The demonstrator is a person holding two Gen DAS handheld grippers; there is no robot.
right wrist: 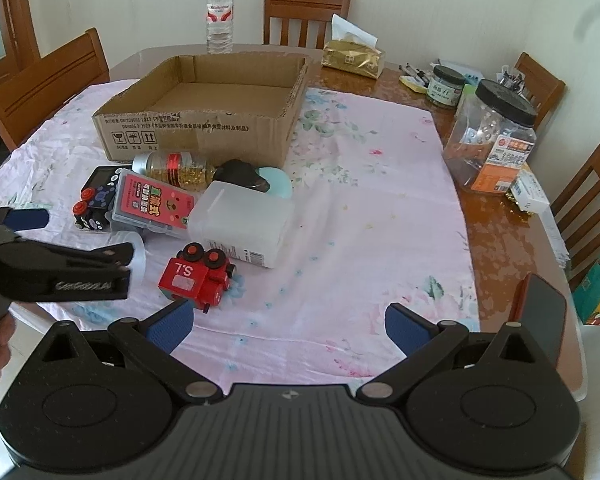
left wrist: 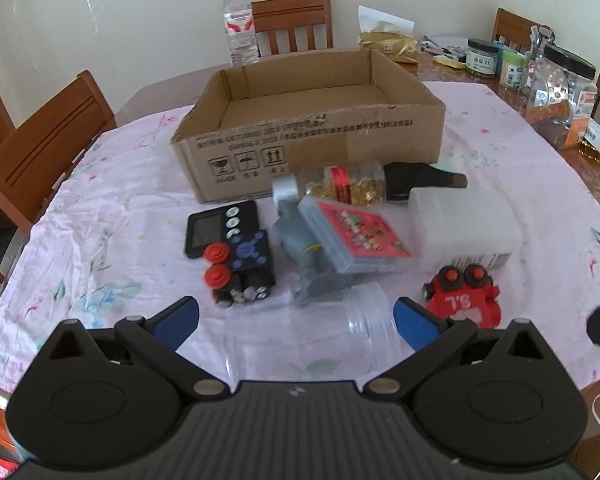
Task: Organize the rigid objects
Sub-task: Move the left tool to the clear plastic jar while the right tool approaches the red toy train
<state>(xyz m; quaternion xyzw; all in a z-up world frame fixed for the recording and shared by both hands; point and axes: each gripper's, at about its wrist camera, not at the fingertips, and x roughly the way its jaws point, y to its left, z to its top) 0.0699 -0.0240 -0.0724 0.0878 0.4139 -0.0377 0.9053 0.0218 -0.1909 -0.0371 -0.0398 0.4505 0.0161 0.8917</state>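
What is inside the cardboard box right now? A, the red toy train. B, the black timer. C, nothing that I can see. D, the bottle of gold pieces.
C: the cardboard box shows only its bare floor, while the red toy train, the bottle of gold pieces and the black timer all lie on the cloth in front of it.

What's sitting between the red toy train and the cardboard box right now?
In the right wrist view, the white plastic container lies behind the red toy train, then the black item on a teal disc before the cardboard box.
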